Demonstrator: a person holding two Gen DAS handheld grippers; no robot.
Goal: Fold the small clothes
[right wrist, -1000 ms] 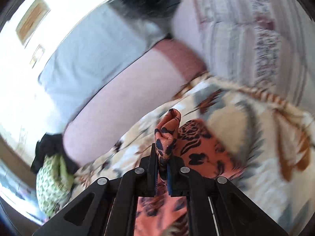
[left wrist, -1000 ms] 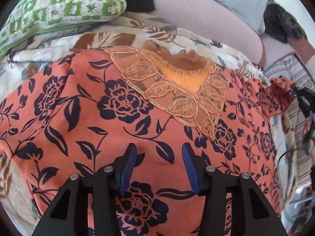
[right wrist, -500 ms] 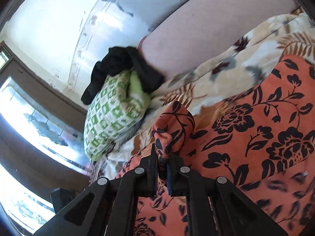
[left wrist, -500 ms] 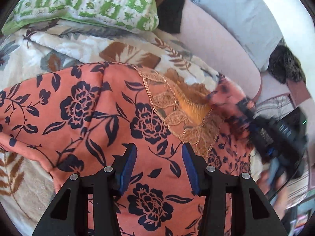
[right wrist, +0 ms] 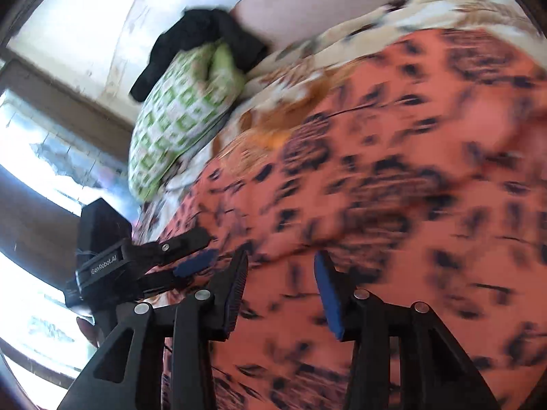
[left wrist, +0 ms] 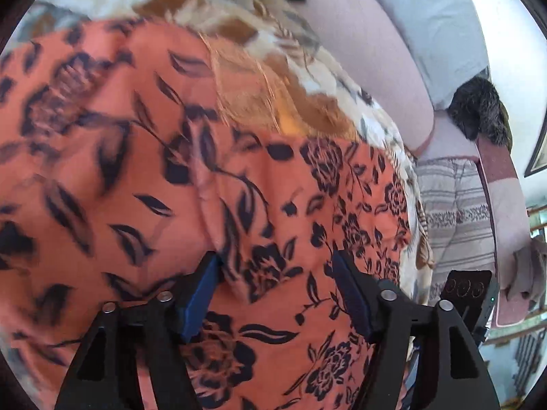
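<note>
**Both grippers hanging open over the folded floral top**

The orange top with a dark navy flower-and-leaf print [left wrist: 136, 157] is lying spread on a cream bedspread with brown and grey leaves [left wrist: 307, 78], and it is filling most of both wrist views. One flap of it is lying folded over the rest, its edge running as a curved ridge down the middle of the left wrist view. A patch of tan lace trim [left wrist: 246, 82] is showing at the upper edge of the cloth, partly blurred.

The left gripper [left wrist: 277, 294] is hovering just above the fabric with its blue-padded fingers [left wrist: 200, 297] standing well apart and nothing between them. The right gripper [right wrist: 280, 290] is likewise hanging over the top with its jaws spread wide and empty; the cloth beneath it is smeared by motion blur.

In the right wrist view the left gripper's black body is showing just beside the near edge of the garment. Beyond the top, a green-and-white patterned pillow [right wrist: 177, 112] is resting on the bedspread with a black garment [right wrist: 201, 37] draped over its far end, against a dusty-pink upholstered backrest [left wrist: 372, 48].
</note>
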